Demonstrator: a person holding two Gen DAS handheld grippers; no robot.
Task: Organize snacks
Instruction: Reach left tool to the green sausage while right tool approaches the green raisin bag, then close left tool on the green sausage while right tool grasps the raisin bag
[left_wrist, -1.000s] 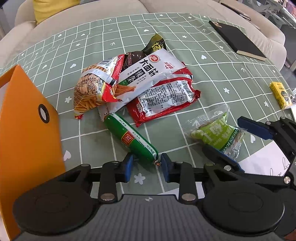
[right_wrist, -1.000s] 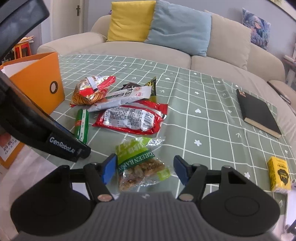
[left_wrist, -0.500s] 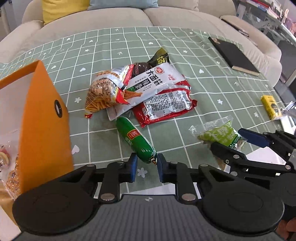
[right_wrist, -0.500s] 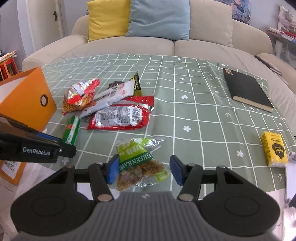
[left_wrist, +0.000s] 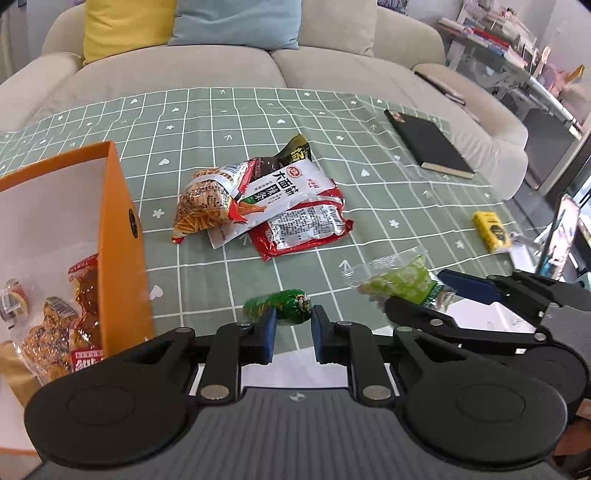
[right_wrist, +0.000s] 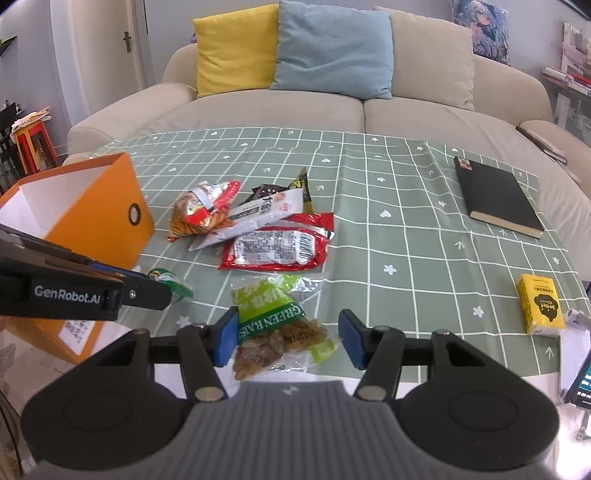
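Note:
My left gripper (left_wrist: 293, 325) is shut on a green sausage (left_wrist: 284, 306) and holds it up off the table beside the orange box (left_wrist: 122, 236); the sausage also shows in the right wrist view (right_wrist: 171, 282). My right gripper (right_wrist: 288, 332) is open around a green raisin bag (right_wrist: 280, 325), which also shows in the left wrist view (left_wrist: 402, 282). I cannot tell if the bag rests on the table. A pile of snack packs lies mid-table: a noodle-stick bag (left_wrist: 207, 199), a white pack (left_wrist: 280, 195) and a red pack (left_wrist: 303, 229).
The orange box holds several snack packs (left_wrist: 62, 325). A black notebook (right_wrist: 496, 195) lies at the far right. A yellow carton (right_wrist: 541, 308) sits near the right table edge. A phone (right_wrist: 581, 376) stands at the right. A sofa with cushions is behind the table.
My left gripper closed on the green sausage and lifted it, swinging it crosswise and pulling back toward the orange box. My right gripper pulled back a little with the raisin bag between its fingers.

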